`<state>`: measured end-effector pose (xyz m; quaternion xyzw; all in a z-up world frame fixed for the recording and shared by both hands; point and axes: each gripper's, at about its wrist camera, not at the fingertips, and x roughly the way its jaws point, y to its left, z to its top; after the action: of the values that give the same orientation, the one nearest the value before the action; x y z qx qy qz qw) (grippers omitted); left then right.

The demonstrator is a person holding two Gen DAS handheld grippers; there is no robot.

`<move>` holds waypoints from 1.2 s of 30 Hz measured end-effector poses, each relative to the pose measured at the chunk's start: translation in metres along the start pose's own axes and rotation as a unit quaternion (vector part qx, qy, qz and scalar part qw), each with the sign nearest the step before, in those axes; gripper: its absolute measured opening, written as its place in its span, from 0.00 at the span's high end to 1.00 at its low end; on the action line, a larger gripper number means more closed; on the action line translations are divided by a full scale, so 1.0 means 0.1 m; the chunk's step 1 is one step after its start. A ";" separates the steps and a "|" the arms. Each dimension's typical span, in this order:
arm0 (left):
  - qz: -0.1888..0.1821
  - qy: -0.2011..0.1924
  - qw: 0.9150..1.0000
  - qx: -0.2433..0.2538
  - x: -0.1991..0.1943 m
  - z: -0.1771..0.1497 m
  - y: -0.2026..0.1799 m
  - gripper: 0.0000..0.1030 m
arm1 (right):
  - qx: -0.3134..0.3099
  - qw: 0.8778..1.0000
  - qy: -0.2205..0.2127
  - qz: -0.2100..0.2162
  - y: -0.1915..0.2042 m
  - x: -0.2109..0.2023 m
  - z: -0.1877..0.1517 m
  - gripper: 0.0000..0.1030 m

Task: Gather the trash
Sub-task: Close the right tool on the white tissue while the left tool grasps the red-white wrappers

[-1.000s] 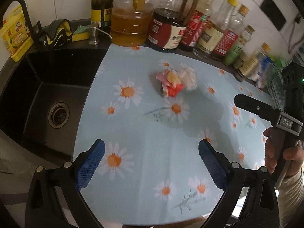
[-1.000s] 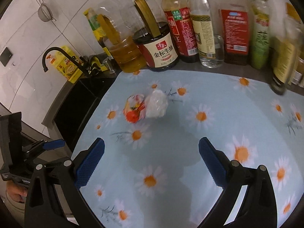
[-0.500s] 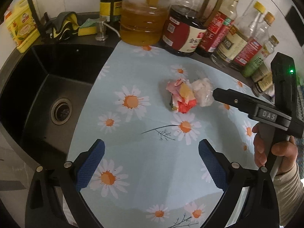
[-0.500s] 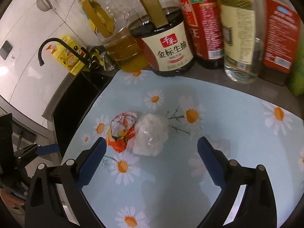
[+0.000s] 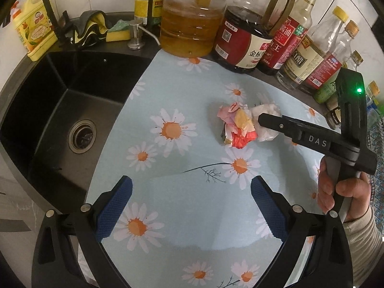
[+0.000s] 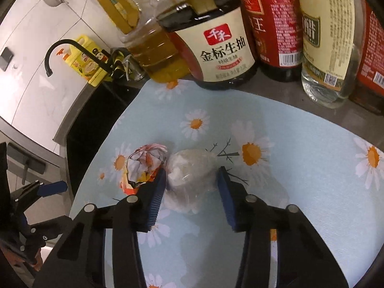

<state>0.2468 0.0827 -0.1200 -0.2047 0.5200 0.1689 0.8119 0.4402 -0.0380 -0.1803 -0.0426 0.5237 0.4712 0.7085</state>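
Right gripper (image 6: 192, 192) fingers just closed in around the white wad (image 6: 189, 180), pads touching it; left gripper (image 5: 190, 206) wide open, empty.

A pale blue daisy-print mat (image 5: 192, 206) covers the surface. Just beside its left edge lies a black sink (image 5: 48, 110) with a round metal drain (image 5: 82, 136). Beyond the mat's far edge stands a row of bottles: a jug of amber oil (image 5: 192, 31), a dark soy sauce jug (image 6: 216, 48), then red-labelled and clear bottles further right. Behind the sink, left of the oil jug, sit a metal soap pump (image 5: 136, 36), a yellow sponge (image 5: 117, 34), a dark cloth (image 5: 88, 27) and a yellow detergent bottle (image 5: 33, 33), next to a black tap (image 6: 72, 52).
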 end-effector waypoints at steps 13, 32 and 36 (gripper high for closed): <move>-0.010 0.001 0.999 0.042 0.11 0.22 -0.32 0.07 | 0.020 0.999 -0.036 0.004 -0.13 -0.47 -0.14 0.57; 0.006 0.027 0.993 0.111 0.77 0.67 -0.68 0.08 | 0.079 0.995 -0.053 -0.007 -0.65 -0.91 -0.56 0.57; 0.008 0.035 0.993 0.112 0.87 0.71 -0.67 0.26 | 0.081 0.995 -0.052 -0.013 -0.68 -0.89 -0.59 0.57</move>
<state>0.3694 0.0661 -0.1623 -0.1138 0.5651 0.1090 0.8098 0.4471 -0.1640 -0.1663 0.0329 0.5217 0.4199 0.7419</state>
